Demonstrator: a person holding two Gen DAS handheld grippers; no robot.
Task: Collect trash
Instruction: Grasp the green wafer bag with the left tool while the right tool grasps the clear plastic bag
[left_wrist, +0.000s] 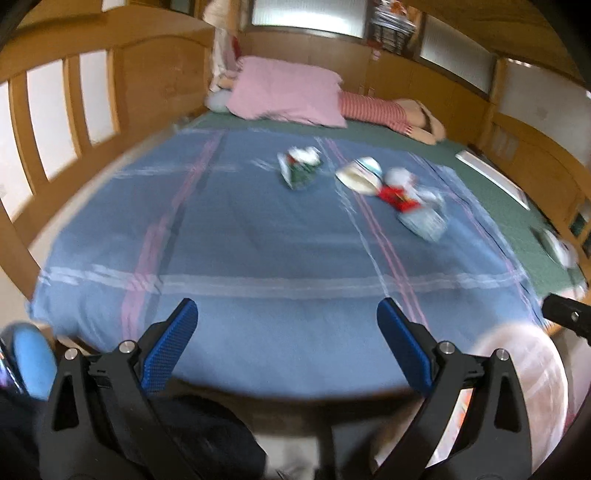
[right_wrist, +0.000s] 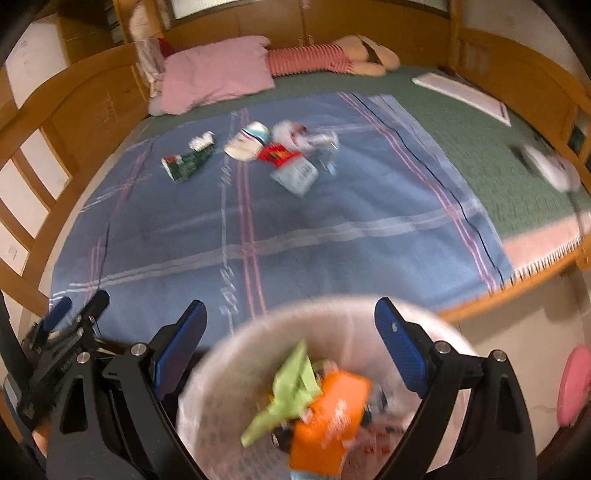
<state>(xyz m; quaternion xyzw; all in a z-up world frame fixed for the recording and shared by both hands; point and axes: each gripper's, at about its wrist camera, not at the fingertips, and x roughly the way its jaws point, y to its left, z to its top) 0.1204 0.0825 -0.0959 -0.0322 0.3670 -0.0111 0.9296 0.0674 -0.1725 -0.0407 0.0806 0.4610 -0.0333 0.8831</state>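
Mostly blurred, the trash (right_wrist: 280, 155) lies mid-bed on the blue blanket (right_wrist: 295, 229) (labels unreadable). Both the left tool (left_wrist: 287, 325) and right tool (right_wrist: 290, 325) stand apart, empty. The basket (right_wrist: 236, 332) is cut off below.

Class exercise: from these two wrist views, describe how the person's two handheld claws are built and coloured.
Both look alike. The left claw has two black plastic arms with triangular cut-outs and silver round bolts, each tipped with a blue textured pad. The right claw matches; its right-hand finger pad carries a small pale marking. No cables or sleeves show clearly.
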